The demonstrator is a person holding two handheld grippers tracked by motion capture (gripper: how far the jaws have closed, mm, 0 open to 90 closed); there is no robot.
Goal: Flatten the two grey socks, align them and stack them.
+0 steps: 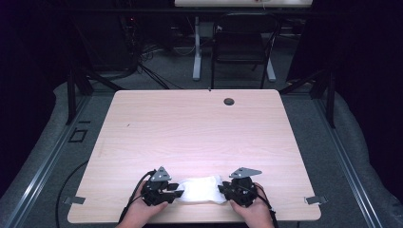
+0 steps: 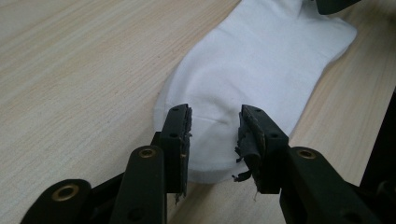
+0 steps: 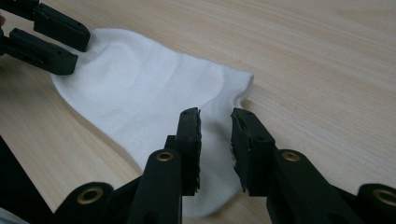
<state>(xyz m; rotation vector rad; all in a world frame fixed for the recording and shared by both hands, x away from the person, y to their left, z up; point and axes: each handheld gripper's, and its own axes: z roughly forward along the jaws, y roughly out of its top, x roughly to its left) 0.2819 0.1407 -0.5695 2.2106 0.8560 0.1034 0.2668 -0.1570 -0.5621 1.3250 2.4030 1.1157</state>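
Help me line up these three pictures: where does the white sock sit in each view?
High view: the white sock lies at the table's near edge, between the two tongs.
Left gripper view: the sock runs from the centre to the upper right, beyond the left tongs.
Right gripper view: the sock spreads left of centre, under the right tongs.
Shared landmark: the pale wood tabletop.

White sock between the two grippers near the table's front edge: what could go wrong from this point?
1. The left gripper has its jaws apart over one end of the white sock, and its right pad looks torn and frayed, so a regrip might slip.
2. The right gripper also stands open above the other end; closing there may catch only a thin fold.
3. The sock lies close to the table front edge and could be dragged off.
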